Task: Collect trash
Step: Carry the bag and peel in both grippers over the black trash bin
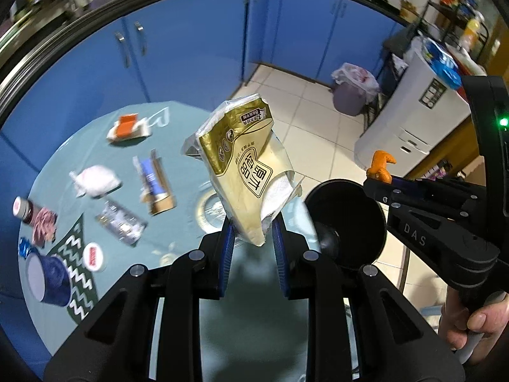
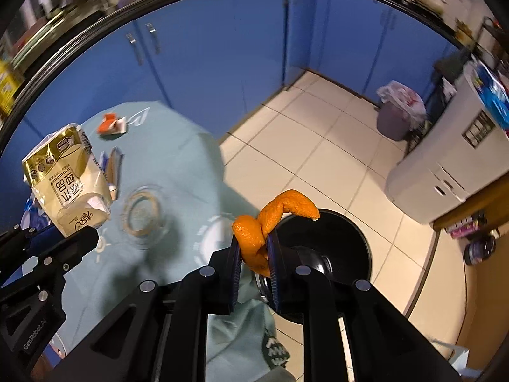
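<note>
My left gripper (image 1: 253, 234) is shut on a gold and cream tissue pack (image 1: 245, 162) and holds it above the round table (image 1: 178, 146); the pack also shows in the right wrist view (image 2: 68, 184). My right gripper (image 2: 253, 248) is shut on a curl of orange peel (image 2: 273, 219) and holds it over a round black bin (image 2: 334, 251) by the table's edge. In the left wrist view the right gripper (image 1: 378, 180) with the peel (image 1: 380, 165) is beside the black bin (image 1: 346, 219).
On the teal tablecloth lie an orange and white pack (image 1: 127, 127), a crumpled white tissue (image 1: 95, 181), an open cardboard box (image 1: 156, 181), a clear wrapper (image 1: 121, 222), a small jar (image 1: 24, 210), a blue cup (image 1: 51, 277) and a glass dish (image 2: 143, 210). A grey lined bin (image 1: 353, 89) stands by blue cabinets.
</note>
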Motion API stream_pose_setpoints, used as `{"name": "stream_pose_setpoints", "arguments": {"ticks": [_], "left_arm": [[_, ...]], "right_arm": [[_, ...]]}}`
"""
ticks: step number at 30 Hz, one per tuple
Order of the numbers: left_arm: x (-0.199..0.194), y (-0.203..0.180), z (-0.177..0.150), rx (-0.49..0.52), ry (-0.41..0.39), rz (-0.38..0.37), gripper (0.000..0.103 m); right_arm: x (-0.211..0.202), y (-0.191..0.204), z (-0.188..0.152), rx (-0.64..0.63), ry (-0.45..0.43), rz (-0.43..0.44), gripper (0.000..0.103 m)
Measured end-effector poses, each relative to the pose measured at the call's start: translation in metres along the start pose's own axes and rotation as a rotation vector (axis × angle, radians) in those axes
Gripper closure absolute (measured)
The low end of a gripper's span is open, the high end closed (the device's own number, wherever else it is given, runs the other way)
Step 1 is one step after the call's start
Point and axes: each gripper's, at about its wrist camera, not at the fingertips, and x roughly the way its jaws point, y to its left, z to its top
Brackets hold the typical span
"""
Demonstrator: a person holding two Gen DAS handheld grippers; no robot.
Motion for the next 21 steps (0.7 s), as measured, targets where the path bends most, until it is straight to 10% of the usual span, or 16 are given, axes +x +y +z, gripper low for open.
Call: {"name": "stream_pose_setpoints", "arguments": {"ticks": [21], "left_arm": [[0.017, -0.094, 0.046, 0.144, -0.009, -0.038, 0.078]], "right_arm": [[0.007, -0.091, 0.006, 0.119, 0.044, -0.171, 0.079]]}}
